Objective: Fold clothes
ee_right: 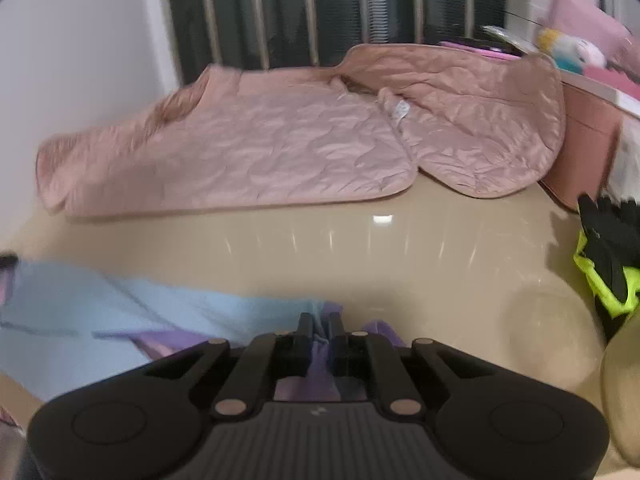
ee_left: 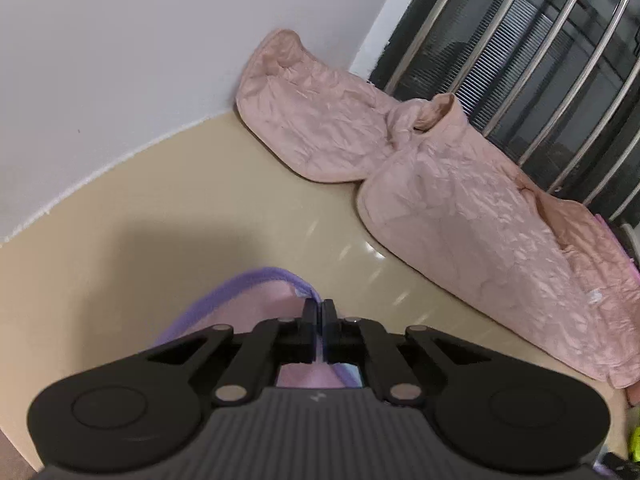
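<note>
Both tools, left and right, tilt downward, pinching purple-trimmed garment.

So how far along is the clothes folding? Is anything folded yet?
Nothing looks folded yet. The pink quilted jacket lies spread open and untouched at the far side of the beige tabletop. In hand: the left gripper and the right gripper are each shut on the purple edge of a light blue and pink garment. Left: folding that garment, then the jacket.
</note>
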A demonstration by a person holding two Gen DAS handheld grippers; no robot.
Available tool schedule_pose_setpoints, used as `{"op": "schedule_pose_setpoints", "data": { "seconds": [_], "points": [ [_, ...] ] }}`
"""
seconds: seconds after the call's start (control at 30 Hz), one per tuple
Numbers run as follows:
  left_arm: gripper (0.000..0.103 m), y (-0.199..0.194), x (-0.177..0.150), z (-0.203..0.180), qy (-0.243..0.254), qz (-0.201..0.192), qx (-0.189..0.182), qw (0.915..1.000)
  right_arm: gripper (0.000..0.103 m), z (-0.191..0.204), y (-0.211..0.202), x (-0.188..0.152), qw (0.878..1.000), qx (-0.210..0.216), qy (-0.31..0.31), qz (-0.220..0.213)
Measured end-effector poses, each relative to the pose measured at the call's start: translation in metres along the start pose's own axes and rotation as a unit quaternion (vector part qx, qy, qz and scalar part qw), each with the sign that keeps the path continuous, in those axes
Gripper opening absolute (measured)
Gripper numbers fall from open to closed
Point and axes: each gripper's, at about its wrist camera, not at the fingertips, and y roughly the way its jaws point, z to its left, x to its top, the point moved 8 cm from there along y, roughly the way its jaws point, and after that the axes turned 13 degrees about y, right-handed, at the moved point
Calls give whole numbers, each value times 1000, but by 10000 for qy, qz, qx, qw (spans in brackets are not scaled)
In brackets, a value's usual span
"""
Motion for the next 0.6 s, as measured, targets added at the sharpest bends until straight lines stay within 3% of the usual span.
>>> {"op": "schedule_pose_setpoints", "data": {
  "seconds": [0.13,0.23,0.27,0.33,0.37,0.43,0.53,0.6],
  "points": [
    [2,-8,3,4,-321,-327,-164,9988,6,-9,-8,6,9990,-132,159,-404],
    [7,-2,1,7,-328,-151,-85,9993,9,-8,-6,1,9995,-109,53,-285],
    [7,-2,0,7,-303,-92,-39,9995,12,-8,-8,1,9994,-124,-21,-327],
    [16,-8,-3,6,-292,-65,-25,9995,27,-5,-19,2,9979,-129,-224,-599],
    [26,-13,-3,4,-278,-87,20,9996,34,-2,-26,2,9968,-113,-308,-725],
    [30,-31,-7,-9,90,-216,361,9991,33,5,-38,-1,9951,-19,-472,-874],
    [30,-54,-16,-44,991,-369,805,9911,33,13,-35,-19,9948,82,-805,-626],
    [30,-64,-30,-78,1244,-315,423,9908,31,14,-27,-30,9945,39,-967,-393]
  ]
}}
